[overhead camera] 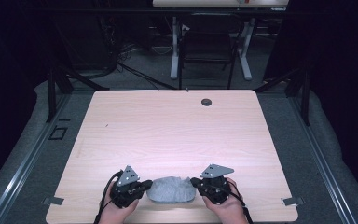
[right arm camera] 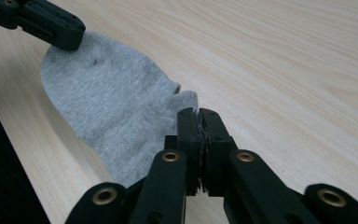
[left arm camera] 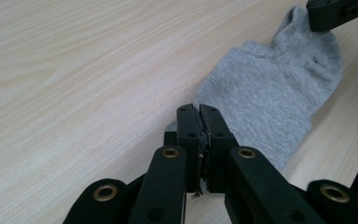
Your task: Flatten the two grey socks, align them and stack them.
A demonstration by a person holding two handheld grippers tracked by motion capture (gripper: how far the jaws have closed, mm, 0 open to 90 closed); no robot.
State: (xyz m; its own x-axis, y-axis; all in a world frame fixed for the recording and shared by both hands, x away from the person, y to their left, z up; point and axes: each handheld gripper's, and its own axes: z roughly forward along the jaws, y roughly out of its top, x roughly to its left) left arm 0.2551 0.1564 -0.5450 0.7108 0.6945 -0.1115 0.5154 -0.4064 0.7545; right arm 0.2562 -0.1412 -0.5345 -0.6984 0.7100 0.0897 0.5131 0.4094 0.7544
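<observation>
High view: one grey sock (overhead camera: 170, 189) lies flat at the bottom centre of the pale wood-grain table (overhead camera: 168, 126), between two hand-held grippers, left hand-held gripper (overhead camera: 145, 185) and right hand-held gripper (overhead camera: 195, 181). Left gripper view: black jaws clamp the sock's knit edge at centre. Right gripper view: jaws pinch the opposite ribbed edge.

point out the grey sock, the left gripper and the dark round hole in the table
grey sock (overhead camera: 170, 190), high view, middle of the fabric
left gripper (left arm camera: 199, 122), left gripper view, between its closed tips
dark round hole (overhead camera: 206, 101), high view, its centre
</observation>
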